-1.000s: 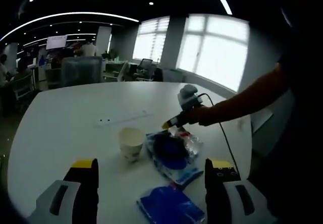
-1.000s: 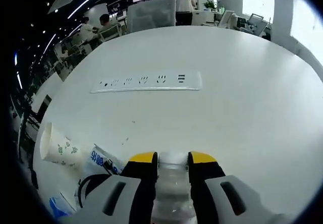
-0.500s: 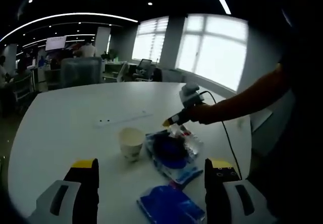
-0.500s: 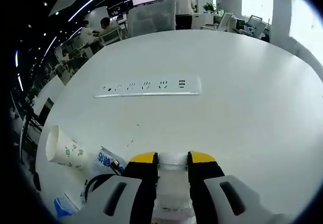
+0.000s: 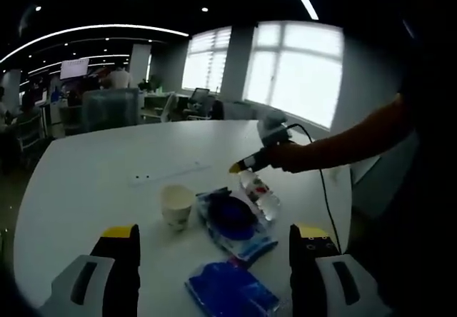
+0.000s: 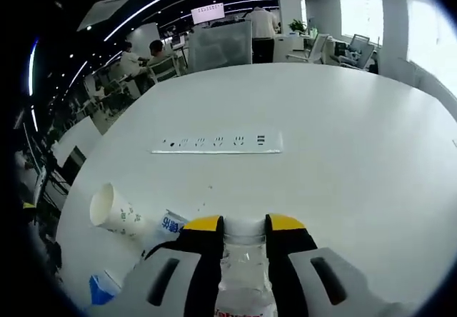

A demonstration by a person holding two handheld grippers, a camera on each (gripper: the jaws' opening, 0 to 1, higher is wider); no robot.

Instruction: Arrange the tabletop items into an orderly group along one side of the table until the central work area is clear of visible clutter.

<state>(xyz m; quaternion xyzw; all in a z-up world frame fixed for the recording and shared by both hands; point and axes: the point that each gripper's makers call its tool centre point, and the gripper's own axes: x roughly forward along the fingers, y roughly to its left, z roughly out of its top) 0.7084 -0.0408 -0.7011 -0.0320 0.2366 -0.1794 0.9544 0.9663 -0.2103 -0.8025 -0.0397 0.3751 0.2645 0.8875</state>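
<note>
My right gripper (image 6: 244, 225) is shut on a clear plastic bottle (image 6: 243, 288) by its neck. In the left gripper view the same bottle (image 5: 258, 193) hangs tilted above the table, held by the right gripper (image 5: 243, 165) at the end of a person's arm. A white paper cup (image 5: 176, 205) stands beside a blue packet (image 5: 233, 219), with a second blue packet (image 5: 227, 290) nearer. My left gripper (image 5: 214, 242) is open above the near table edge with nothing between its fingers. In the right gripper view the paper cup (image 6: 114, 210) lies at the lower left.
A white power strip (image 6: 218, 143) lies across the middle of the round white table (image 6: 343, 153); it is also the power strip (image 5: 171, 170) beyond the cup. A black cable (image 5: 321, 203) trails from the right gripper. Office desks, chairs and people stand beyond the table.
The right gripper has lifted the bottle off the blue packet and raised it; the table drops away in its view. The left gripper stays open and almost still.
</note>
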